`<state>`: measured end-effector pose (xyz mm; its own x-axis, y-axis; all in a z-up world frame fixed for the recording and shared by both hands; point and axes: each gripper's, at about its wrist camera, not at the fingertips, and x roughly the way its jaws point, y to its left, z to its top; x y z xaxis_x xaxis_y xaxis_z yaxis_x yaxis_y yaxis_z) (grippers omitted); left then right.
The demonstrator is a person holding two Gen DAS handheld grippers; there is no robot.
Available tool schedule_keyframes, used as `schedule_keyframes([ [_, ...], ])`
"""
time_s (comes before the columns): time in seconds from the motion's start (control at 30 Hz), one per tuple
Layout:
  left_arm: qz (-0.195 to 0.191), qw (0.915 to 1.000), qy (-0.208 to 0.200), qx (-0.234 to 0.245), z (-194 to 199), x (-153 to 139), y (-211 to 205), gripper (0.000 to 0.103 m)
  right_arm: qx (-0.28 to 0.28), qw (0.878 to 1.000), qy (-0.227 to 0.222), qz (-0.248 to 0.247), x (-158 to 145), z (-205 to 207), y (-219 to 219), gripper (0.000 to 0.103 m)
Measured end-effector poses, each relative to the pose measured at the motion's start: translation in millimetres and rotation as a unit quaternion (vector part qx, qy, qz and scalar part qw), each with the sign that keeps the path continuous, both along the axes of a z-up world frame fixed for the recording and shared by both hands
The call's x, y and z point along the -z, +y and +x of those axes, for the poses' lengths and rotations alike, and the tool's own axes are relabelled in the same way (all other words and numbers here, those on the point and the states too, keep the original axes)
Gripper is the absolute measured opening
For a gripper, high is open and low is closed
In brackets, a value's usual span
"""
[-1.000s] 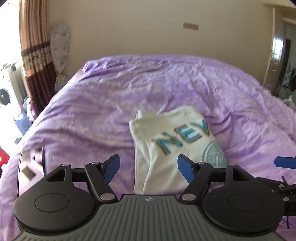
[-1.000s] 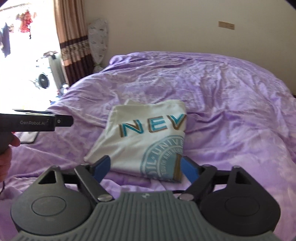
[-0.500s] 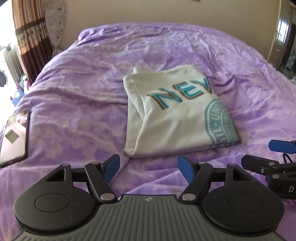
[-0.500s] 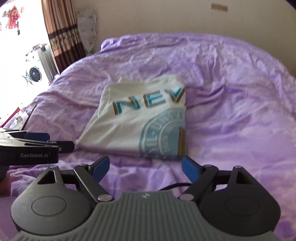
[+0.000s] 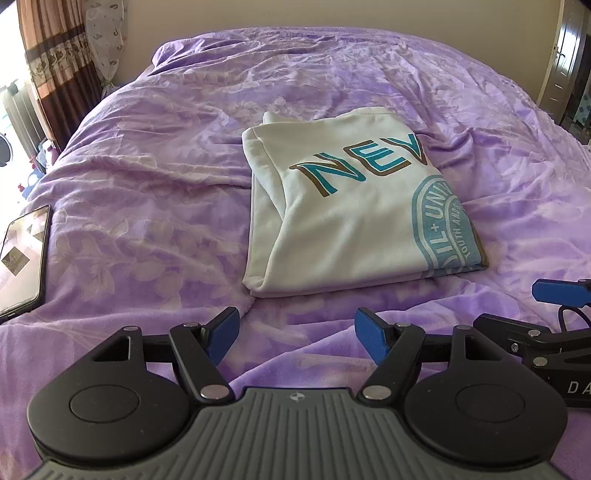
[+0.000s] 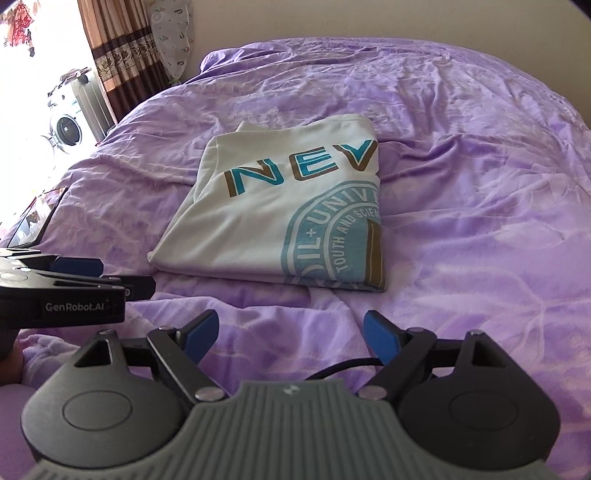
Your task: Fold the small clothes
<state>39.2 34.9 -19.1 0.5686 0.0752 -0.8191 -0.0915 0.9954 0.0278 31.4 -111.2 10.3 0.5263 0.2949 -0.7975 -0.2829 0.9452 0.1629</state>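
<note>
The bedspread (image 5: 155, 155) is soft, creased purple cloth. The folded shirt (image 5: 343, 229) is smooth matt cotton. The phone (image 5: 22, 258) has a glossy glass face.

A bed (image 5: 155, 155) under a wrinkled purple cover with a faint pale flower print fills most of both views, reaching from just beneath each gripper to the far wall. A dark phone (image 5: 23, 260) lies flat on the cover, ahead and well to the left of the left gripper, its glossy screen catching reflections. Far ahead and to the left hangs a brown and orange curtain (image 6: 118, 62) with a patterned band, and a pale patterned cloth (image 6: 173, 37) hangs just beside it against the cream wall (image 6: 369, 18). Through the bright opening left of the curtain stands a washing machine (image 6: 68, 129). A dark door (image 5: 569, 62) is ahead at far right.
</note>
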Motion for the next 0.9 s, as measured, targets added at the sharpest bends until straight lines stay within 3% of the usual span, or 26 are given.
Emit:
schedule_keyframes([
  [0.9, 0.004, 1.0000, 0.000, 0.000, -0.3, -1.6, 0.3, 0.083, -0.012, 1.000, 0.008, -0.001, 1.6, 1.4, -0.4, 0.082],
])
